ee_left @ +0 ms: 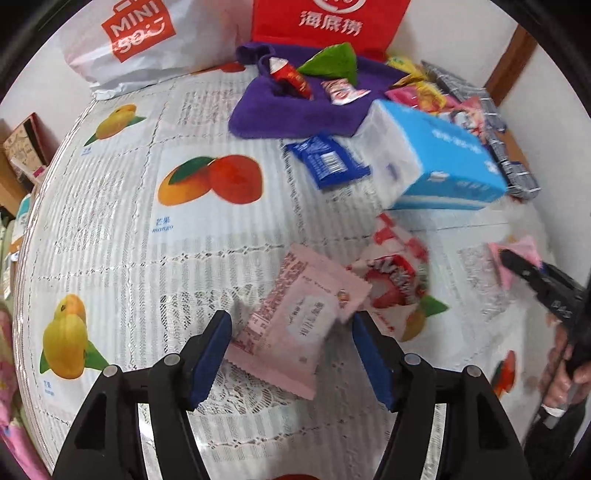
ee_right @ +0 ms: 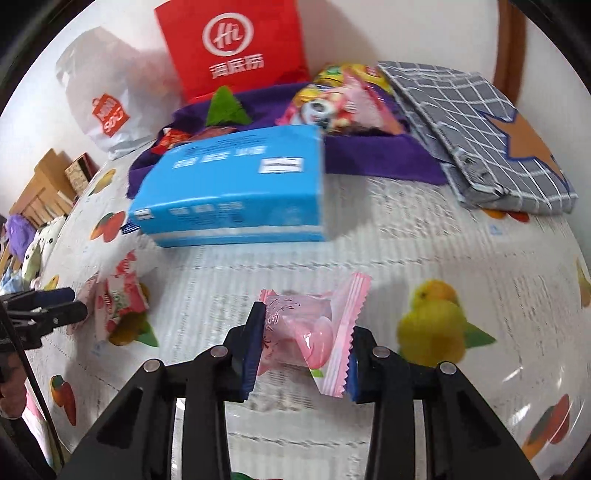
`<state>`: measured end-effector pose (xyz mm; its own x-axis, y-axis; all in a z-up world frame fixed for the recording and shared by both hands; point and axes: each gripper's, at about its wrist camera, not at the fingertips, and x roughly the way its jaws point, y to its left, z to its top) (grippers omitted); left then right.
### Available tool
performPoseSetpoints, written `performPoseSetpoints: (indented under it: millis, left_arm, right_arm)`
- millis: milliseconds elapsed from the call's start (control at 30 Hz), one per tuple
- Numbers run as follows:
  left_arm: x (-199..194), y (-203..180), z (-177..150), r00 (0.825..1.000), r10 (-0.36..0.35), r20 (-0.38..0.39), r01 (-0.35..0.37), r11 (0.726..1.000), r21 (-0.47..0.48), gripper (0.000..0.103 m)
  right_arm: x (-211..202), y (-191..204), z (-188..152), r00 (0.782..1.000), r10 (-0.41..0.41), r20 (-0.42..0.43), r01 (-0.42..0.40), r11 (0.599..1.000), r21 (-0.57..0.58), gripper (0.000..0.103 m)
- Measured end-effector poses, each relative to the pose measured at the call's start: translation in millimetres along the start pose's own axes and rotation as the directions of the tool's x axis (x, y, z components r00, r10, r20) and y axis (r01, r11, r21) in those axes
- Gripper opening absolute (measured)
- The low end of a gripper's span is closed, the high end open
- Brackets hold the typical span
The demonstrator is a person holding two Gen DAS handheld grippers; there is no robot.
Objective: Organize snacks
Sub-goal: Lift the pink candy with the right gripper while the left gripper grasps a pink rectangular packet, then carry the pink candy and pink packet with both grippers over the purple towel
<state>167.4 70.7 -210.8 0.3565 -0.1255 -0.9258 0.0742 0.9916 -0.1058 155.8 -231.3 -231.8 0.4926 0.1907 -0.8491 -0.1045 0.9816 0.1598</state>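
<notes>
The table (ee_left: 110, 229) fills both views under a lace cloth printed with fruit, and along the top of the frame stand a white shopping bag (ee_left: 140, 44) at upper left and a red bag (ee_left: 325, 22) at top centre. Below the red bag sprawls a purple towel (ee_left: 288, 110) with a few wrapped snacks on it, and in the right wrist view a grey checked pouch (ee_right: 476, 136) lies at upper right. Next down in size, the blue tissue box (ee_left: 439, 162) sits right of centre, tilted and blurred, with a dark blue packet (ee_left: 328, 162) just beside it. Now the action: low in the left wrist view the left gripper (ee_left: 291, 354) is spread wide with the flat pink sachet (ee_left: 299, 317) lying on the cloth between its blue pads, not yet pinched. It looks thin, floppy and very light, so a grip across its middle seems safest. A red-and-white snack bag (ee_left: 395, 280) lies just beside it to the right. In the lower centre of the right wrist view, the right gripper (ee_right: 304, 350) is clamped narrow on a small pink wrapped candy (ee_right: 314, 332): left pad on the wrapper body, right pad on the crimped end. The film is slick and crinkly, so I would judge that it could slip.
</notes>
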Motion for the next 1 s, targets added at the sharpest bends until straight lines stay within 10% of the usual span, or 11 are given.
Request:
performPoseSetpoints:
  millis: [167,300,1000]
  left_arm:
    - [4,-3,3,0.998,0.053,0.029,-0.053,0.999,0.011,0.063]
    - [4,-5,7,0.996,0.073,0.060,-0.072,0.997,-0.010,0.038]
    - [-4,-1,5,0.994,0.025,0.103,-0.018,0.998,-0.064,0.037]
  right_arm:
    - [-1,-16,-4,1.000,-0.027,-0.008,0.027,0.999,0.026,0.037]
    - [-1,-25,-6,0.999,-0.032,-0.013,0.032,0.998,0.047,0.037]
    - [-7,-15,-4,0.999,-0.033,0.006,0.033,0.999,-0.001,0.037]
